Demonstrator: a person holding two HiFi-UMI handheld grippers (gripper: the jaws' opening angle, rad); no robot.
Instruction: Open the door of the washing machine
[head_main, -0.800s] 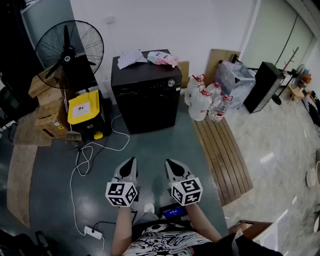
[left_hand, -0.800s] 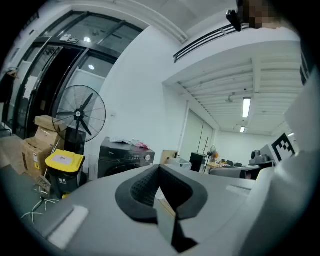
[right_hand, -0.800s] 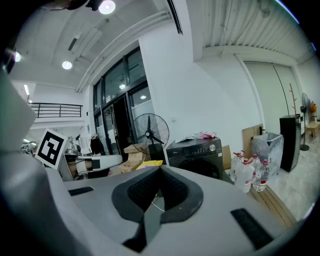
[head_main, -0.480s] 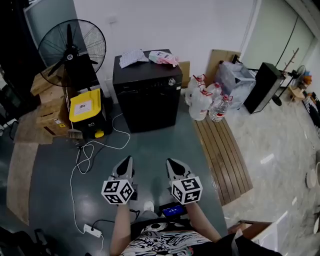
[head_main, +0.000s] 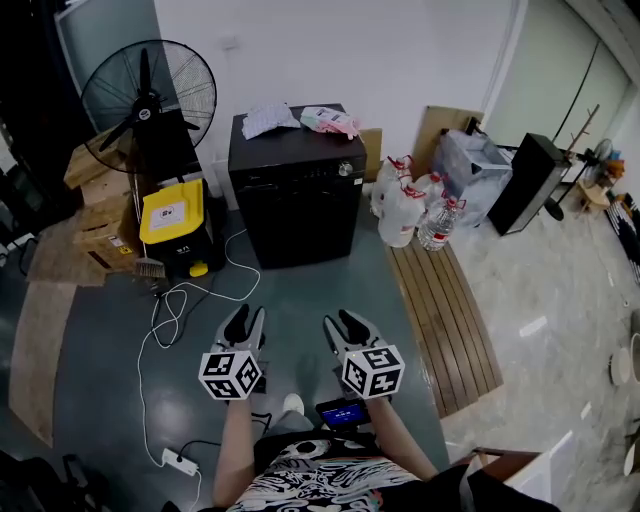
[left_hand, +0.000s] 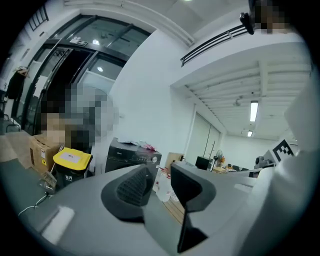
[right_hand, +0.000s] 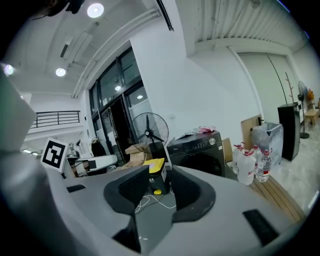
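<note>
1. Biggest risk I'd say: the white cable (head_main: 165, 315) loops over the floor left of the path, so a foot could snag walking up.
2. The washer (head_main: 295, 190) is against the far wall with its door (head_main: 297, 218) shut, well away from both tongs. The front is all black, so grabbing the wrong spot seems easy.
3. The left tongs (head_main: 245, 320) and right tongs (head_main: 342, 322) are both spread apart, with nothing between them.
4. Pose: both are held out front, side by side, aimed at the washer and dipped slightly.
</note>
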